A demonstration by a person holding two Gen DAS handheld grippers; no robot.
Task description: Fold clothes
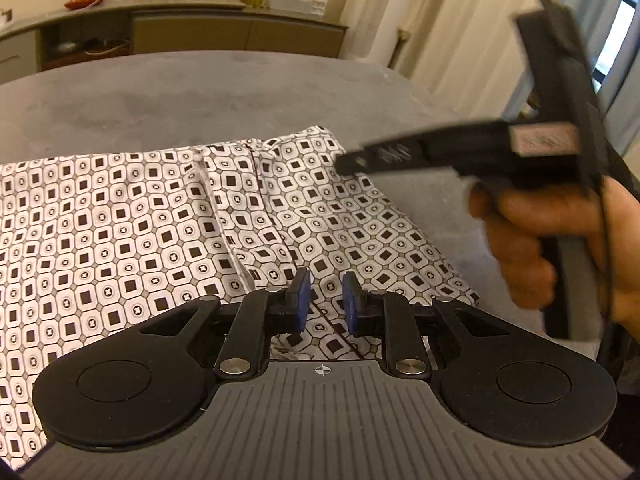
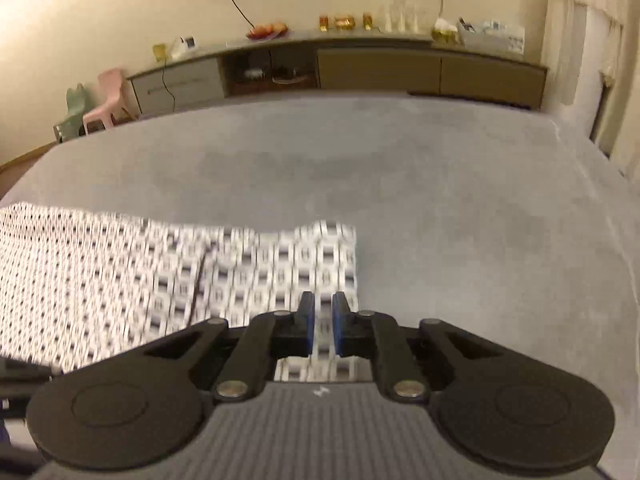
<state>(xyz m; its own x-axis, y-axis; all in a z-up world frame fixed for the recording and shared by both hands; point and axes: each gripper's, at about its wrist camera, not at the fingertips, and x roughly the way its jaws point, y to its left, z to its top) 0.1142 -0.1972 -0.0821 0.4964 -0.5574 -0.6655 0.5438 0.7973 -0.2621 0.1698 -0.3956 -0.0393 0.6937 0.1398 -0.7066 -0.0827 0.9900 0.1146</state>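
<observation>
The left tongs (image 1: 326, 300) hang just above the near part of the patterned garment (image 1: 140, 240), their blue pads (image 1: 303, 300) apart with a clear gap and nothing between them. The right tongs (image 2: 323, 326) are also released, pads narrowly apart and empty, poised over the garment's right end near its edge. In the left view the right tongs appear blurred off to the right, gripped in the person's right hand (image 1: 560, 240), so that side seems to be in motion.

The garment, white with small dark squares, lies spread fairly flat on the grey table (image 2: 440, 200), stretching leftward out of both views, with a dark seam (image 1: 272, 208) running toward the near edge. It looks partly folded already, layers overlapping near the seam.

From where I stand, the next step looks like taking hold of the right end to fold it over. To do that well, each pair of tongs should pinch all the layers at an edge corner, not just the top sheet, lift together evenly, and lay the cloth down smoothly so no creases are trapped.

Behind the table a long sideboard (image 2: 360, 68) carries glasses and dishes.
</observation>
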